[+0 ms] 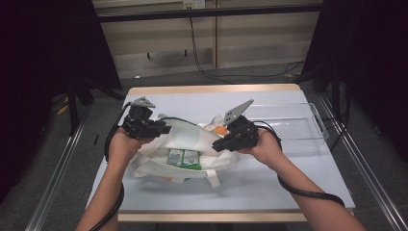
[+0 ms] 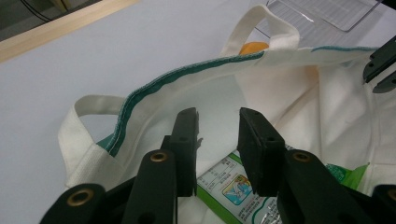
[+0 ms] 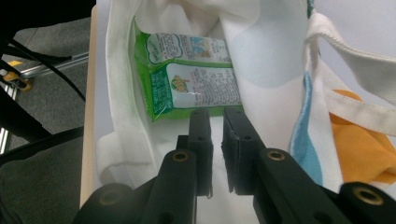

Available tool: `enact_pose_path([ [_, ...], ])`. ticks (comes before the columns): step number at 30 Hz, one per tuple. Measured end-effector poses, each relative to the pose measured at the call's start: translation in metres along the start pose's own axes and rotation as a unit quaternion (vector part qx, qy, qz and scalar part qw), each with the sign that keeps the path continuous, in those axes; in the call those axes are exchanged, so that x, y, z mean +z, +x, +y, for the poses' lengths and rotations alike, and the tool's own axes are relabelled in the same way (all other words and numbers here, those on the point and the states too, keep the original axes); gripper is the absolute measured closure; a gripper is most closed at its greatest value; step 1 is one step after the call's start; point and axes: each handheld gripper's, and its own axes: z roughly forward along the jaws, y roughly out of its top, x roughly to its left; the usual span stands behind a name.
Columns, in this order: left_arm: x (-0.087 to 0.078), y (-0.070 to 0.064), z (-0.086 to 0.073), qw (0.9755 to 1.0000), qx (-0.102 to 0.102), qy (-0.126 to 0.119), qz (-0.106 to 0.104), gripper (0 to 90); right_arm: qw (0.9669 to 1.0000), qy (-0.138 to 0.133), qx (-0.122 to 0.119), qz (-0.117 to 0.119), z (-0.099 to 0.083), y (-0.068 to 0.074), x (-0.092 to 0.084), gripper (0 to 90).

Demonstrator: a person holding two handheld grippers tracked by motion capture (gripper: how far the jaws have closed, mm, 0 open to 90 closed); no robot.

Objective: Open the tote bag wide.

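Between the two grippers, near the front middle of the pale table (image 1: 288, 178), lies a white cloth tote bag (image 1: 192, 139) on its side, mouth spread. Left gripper (image 1: 163, 129) sits at the bag's left end, held in the person's left hand (image 1: 122, 147); its jaws stand apart with a clear gap, and whether cloth is caught between them cannot be told from the left gripper view. Just beyond those jaws runs the bag's green-stitched rim (image 2: 187, 74), and off to their left a white strap (image 2: 77, 116) loops onto the table. Below and between the jaws, inside the bag, shows a corner of the green carton pack (image 2: 233, 186). Right gripper (image 1: 220, 144), in the right hand (image 1: 262, 147), rests at the bag's right end; its jaws are nearly together, a narrow slit left between them, pressed down into white cloth (image 3: 154, 135) of the bag's inner wall; whether they actually pinch a fold cannot be told. Straight ahead of the right jaws, close by, lies the green carton pack (image 3: 191, 77), printed labels facing up. To the right of those jaws: a blue patch on the cloth (image 3: 306, 135), then an orange item (image 3: 359, 154) under a strap. Beyond the right gripper, on the far right of the table, stands a clear plastic tray (image 1: 315, 127).
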Motion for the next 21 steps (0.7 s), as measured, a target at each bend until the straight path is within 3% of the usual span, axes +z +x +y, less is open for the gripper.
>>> enact_pose_path([
  [4, 0.001, -0.001, -0.003, 1.0, 0.003, 0.004, -0.003, 69.9, 1.0, -0.003, 0.002, -0.004, 0.001, -0.001, 0.0, 84.0],
  [10, 0.005, -0.003, -0.008, 0.9999, -0.01, 0.004, -0.005, 74.2, 1.0, -0.001, 0.003, -0.003, 0.003, -0.004, 0.001, 85.2],
  [12, 0.005, -0.002, -0.01, 0.9999, -0.002, 0.008, -0.007, 74.4, 1.0, -0.001, 0.005, -0.003, 0.003, -0.004, 0.002, 85.4],
  [21, 0.006, -0.003, -0.014, 0.9999, -0.005, 0.009, -0.01, 75.6, 1.0, -0.002, 0.002, 0.001, 0.005, -0.003, 0.003, 85.6],
])
